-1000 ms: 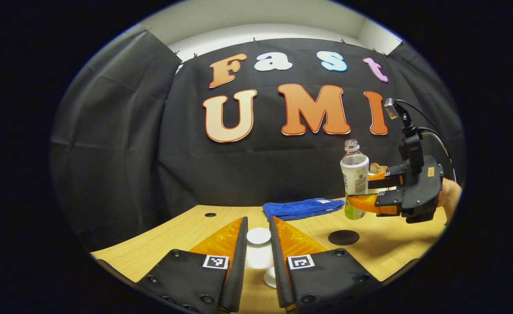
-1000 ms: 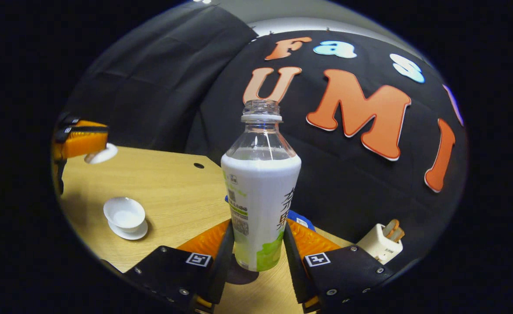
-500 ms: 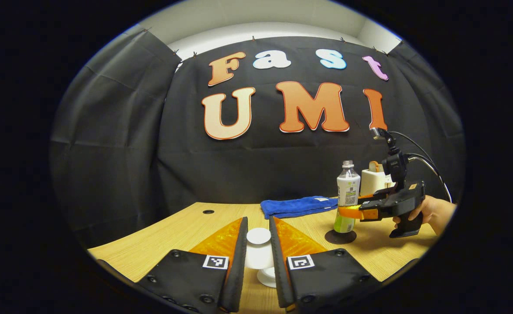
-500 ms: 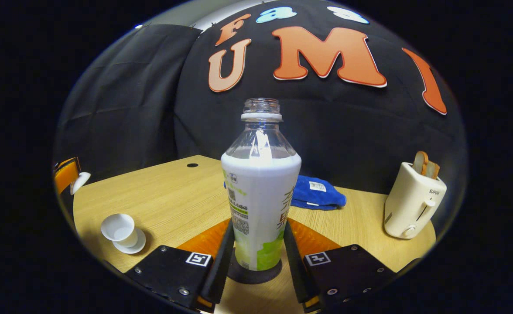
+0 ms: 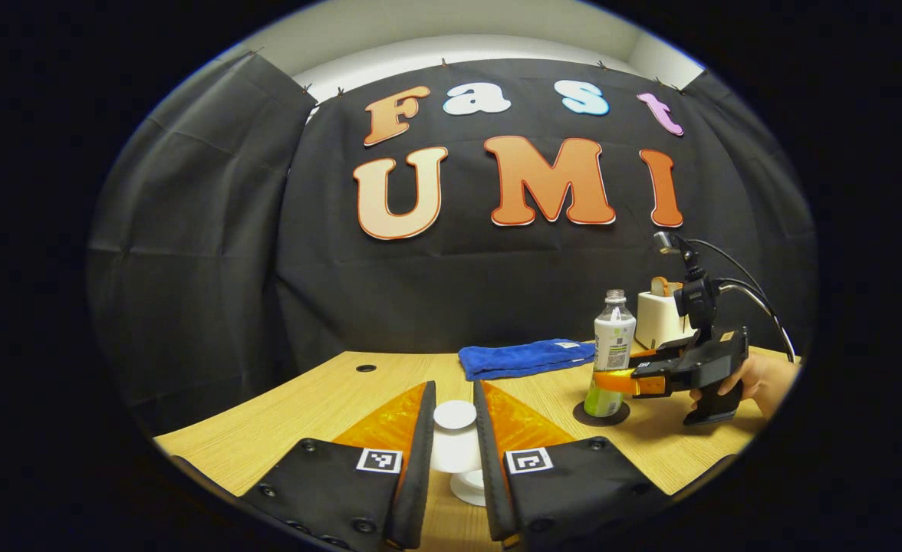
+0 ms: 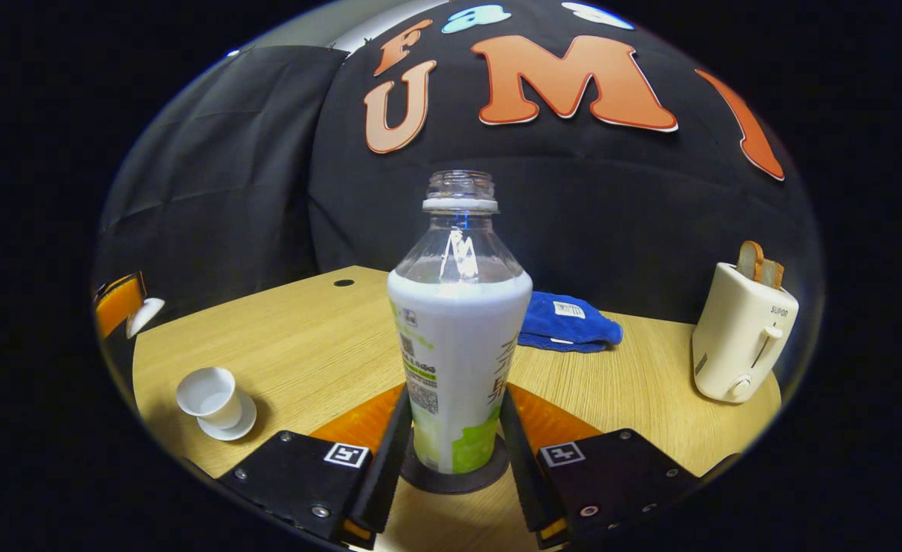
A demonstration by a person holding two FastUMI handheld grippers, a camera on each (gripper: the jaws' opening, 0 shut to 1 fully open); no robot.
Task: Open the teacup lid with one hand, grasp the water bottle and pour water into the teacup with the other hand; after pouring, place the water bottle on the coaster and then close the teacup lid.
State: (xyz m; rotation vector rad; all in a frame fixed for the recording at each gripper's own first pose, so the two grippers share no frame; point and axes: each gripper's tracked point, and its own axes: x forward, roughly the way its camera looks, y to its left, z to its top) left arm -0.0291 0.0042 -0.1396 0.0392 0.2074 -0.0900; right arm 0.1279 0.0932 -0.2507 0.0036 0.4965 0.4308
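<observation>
Around me hangs the black cloth wall [image 5: 213, 253], creased and pinned along its top edge, with a strip of pale room wall [image 5: 451, 46] above it. Below it runs the surface [image 6: 305, 330], light wood grain, with a small round hole [image 5: 366, 368] near its far edge.

On the surface a cream toaster [image 6: 741, 337] with bread in its slot stands to the right, well apart from the rest. A blue cloth [image 6: 566, 322] lies crumpled near the back, between toaster and bottle.

The bottle [image 6: 459, 345] stands upright, uncapped, on the dark round coaster [image 6: 455, 479]. My right gripper [image 6: 455, 452] has its fingers clenched on the bottle's lower sides, one on each flank. In the left gripper view that same gripper [image 5: 654, 376] shows farther off, held by a hand [image 5: 758, 379], with a cable looping from its top.

The cup [image 6: 209, 395] sits open on its saucer [image 6: 232, 425] toward the left of the surface, well apart from the bottle.

My left gripper [image 5: 455, 445] is raised above the surface, its fingers grasping the white lid [image 5: 455, 441] by the knob; the cup shows just beneath it.
</observation>
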